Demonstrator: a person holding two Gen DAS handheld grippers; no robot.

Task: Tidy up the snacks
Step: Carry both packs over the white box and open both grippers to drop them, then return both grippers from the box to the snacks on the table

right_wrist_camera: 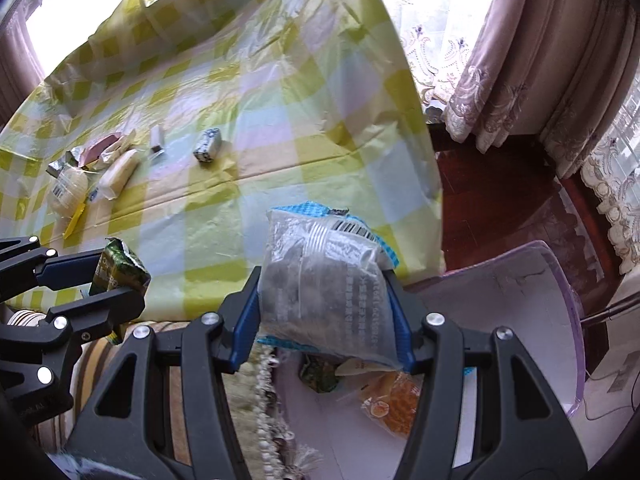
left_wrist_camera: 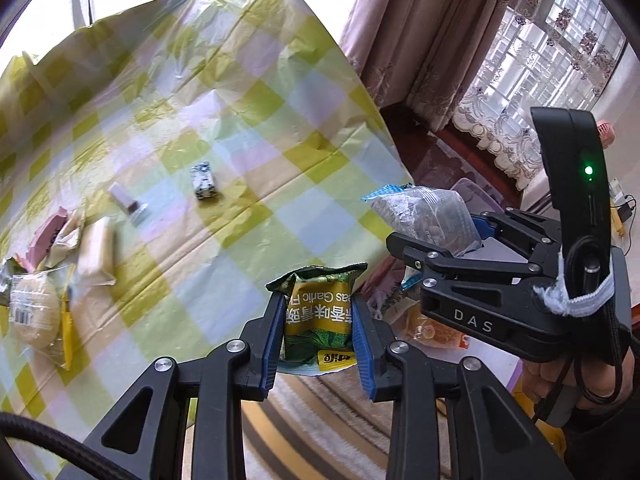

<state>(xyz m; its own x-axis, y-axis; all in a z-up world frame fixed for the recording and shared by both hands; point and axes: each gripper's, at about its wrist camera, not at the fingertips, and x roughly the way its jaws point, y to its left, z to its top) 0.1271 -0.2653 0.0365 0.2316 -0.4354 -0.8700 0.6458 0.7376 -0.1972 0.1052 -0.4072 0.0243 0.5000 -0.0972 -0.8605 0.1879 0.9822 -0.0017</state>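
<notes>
My left gripper is shut on a green and gold garlic pea packet, held past the table's near edge; it also shows at the left of the right wrist view as the pea packet. My right gripper is shut on a clear bag with blue ends, hanging over a translucent purple bin. That bag sits to the right in the left wrist view. Inside the bin lie a green packet and an orange packet.
The table wears a yellow, blue and pink checked cloth. On it lie a small blue-white wrapped candy, a pale stick and a heap of bread and cake packs at the left. Curtains hang at right; a striped rug lies below.
</notes>
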